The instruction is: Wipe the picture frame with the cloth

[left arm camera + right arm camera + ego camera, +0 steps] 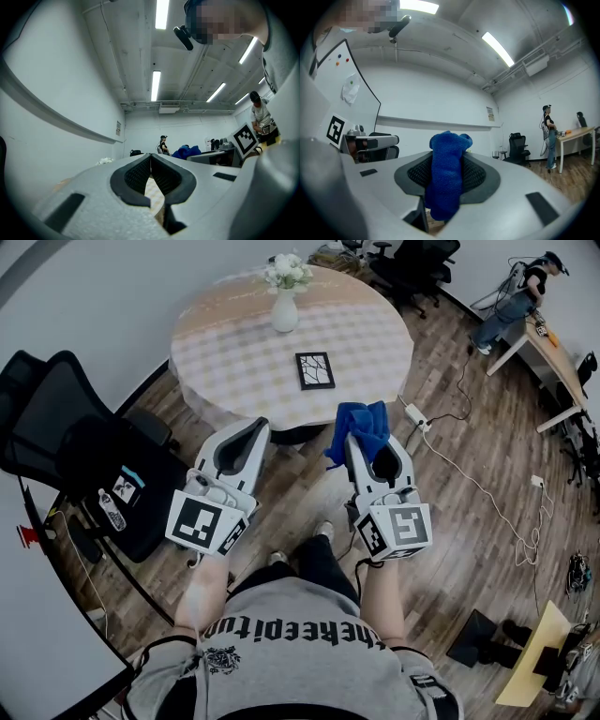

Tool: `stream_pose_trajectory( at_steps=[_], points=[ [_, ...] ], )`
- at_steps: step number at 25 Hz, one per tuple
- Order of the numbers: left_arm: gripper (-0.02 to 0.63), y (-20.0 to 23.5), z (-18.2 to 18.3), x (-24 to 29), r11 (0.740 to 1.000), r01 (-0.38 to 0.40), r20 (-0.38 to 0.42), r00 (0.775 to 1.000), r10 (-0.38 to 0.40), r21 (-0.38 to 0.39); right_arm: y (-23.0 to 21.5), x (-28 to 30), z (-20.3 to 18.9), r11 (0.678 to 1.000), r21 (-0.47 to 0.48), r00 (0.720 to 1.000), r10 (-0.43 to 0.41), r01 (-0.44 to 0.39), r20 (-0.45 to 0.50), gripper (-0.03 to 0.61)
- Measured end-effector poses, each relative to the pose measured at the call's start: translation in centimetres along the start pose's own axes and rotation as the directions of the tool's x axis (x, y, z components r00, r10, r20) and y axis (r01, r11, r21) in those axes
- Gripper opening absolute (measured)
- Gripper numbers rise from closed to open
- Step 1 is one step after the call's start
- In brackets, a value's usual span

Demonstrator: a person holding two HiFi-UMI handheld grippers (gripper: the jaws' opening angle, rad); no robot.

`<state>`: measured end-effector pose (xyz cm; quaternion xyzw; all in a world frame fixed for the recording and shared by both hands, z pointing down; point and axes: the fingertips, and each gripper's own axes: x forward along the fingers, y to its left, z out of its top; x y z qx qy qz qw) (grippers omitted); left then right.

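1. The right gripper (367,441) is clamped on a bright blue, fuzzy cloth (446,174). The cloth fills the gap between the ribbed black pads (475,175) and bunches up above the tips.
2. The left gripper (151,158) holds nothing. Its jaws are closed, with the tips meeting and only a thin slit lower down.
3. A small, dark rectangular picture frame (315,370) lies flat on the round, pale checked table (225,357), towards the table's near side.
4. The picture frame is ahead of both grippers and well apart from them. It sits roughly between their lines, slightly nearer the right one.
5. Both grippers are held short of the table's near edge, over the wooden plank floor (469,456).
6. A white vase of pale flowers (285,294) stands at the far side of the table, beyond the frame.
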<state>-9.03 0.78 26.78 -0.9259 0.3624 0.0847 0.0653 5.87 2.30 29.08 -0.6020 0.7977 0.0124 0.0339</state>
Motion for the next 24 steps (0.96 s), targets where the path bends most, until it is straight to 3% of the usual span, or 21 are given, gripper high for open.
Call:
stream_pose_trajectory(
  at_steps=[24],
  points=[
    [0.016,0.1,0.3,-0.8,1.0,0.0,0.016,1.0,0.0,0.0,1.1,-0.4,0.7,1.0,-0.03,1.0,0.009,-0.009,0.021,0.15]
  ],
)
